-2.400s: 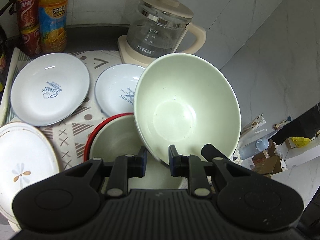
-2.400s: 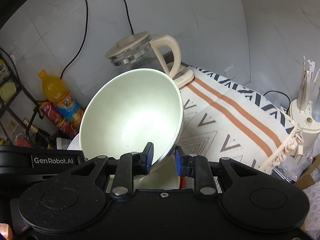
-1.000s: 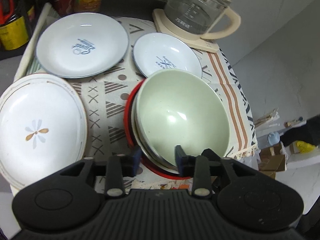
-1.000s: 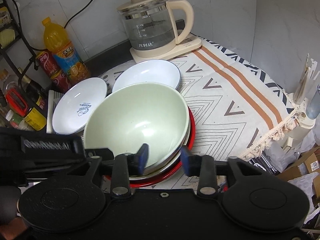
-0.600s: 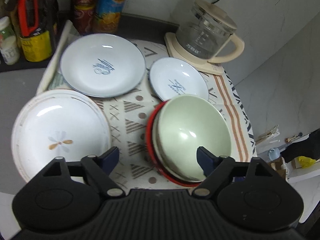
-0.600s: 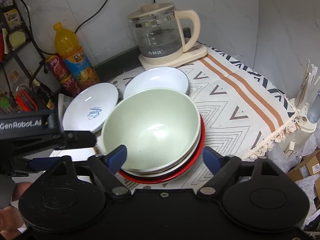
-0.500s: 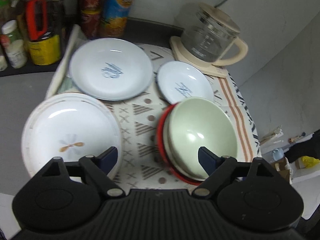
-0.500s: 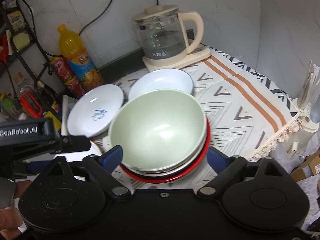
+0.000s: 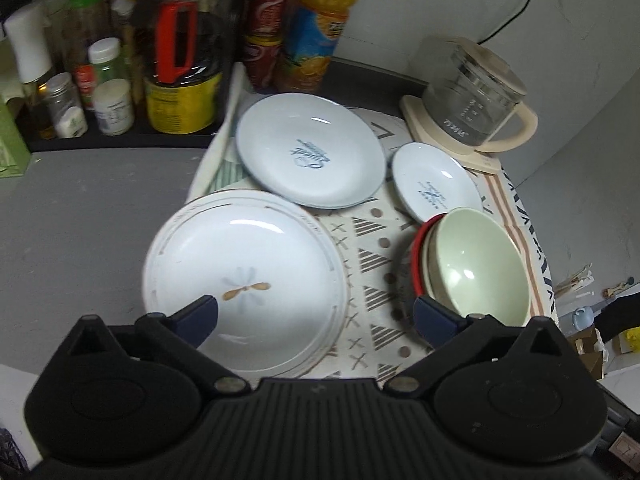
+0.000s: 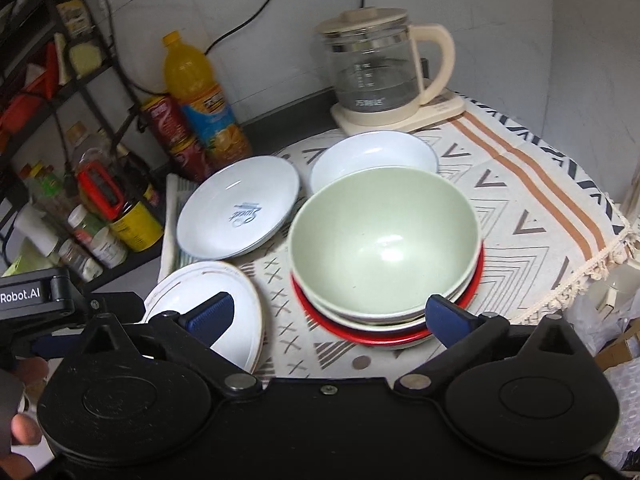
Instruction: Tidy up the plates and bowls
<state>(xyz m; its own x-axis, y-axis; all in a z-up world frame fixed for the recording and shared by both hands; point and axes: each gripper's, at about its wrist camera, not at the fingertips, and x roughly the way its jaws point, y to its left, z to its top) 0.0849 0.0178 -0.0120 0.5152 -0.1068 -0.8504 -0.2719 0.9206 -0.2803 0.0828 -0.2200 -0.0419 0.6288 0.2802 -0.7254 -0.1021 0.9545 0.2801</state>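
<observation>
Left wrist view: camera looks steeply down past the left gripper [image 9: 314, 322] at a patterned tablecloth [image 9: 370, 264] laid with dishes.
Left fingers: spread wide and opening, nothing between them; the blue pads hover above the cloth, so nothing is held.
Flower plate: large white plate with a flower motif [image 9: 244, 278] at lower centre, partly under the left pad, probably next in line for stacking.
Script plate: pale blue plate with blue lettering [image 9: 310, 150] at upper centre, its edge just overlapping the flower plate.
Small dish: small pale blue dish [image 9: 436, 186] at right of centre, touching the bowl stack.
Bowl stack: pale green bowl [image 9: 478, 270] nested on top of a white bowl and a red-rimmed one at right; nesting saves room and appears finished.
Background: glass kettle [image 9: 470, 106] at upper right, an orange drink bottle, red cans and spice jars along the top.

Right wrist view: lower, flatter look across the same cloth past the right gripper [image 10: 328, 318].
Right fingers: wide apart and opening, straddling empty air in front of the stack, touching nothing.
Bowl stack: pale green bowl [image 10: 384, 242] sits upright at centre, seated evenly in the bowls beneath.
Plates: script plate [image 10: 240, 212] left of centre, small dish [image 10: 374, 156] behind the stack, flower plate [image 10: 224, 296] lower left.
Other gripper: the left gripper's black body appears at far left edge, a person's fingertips beneath it.
Judgement: bowls look sorted; the three plates lie separate.
</observation>
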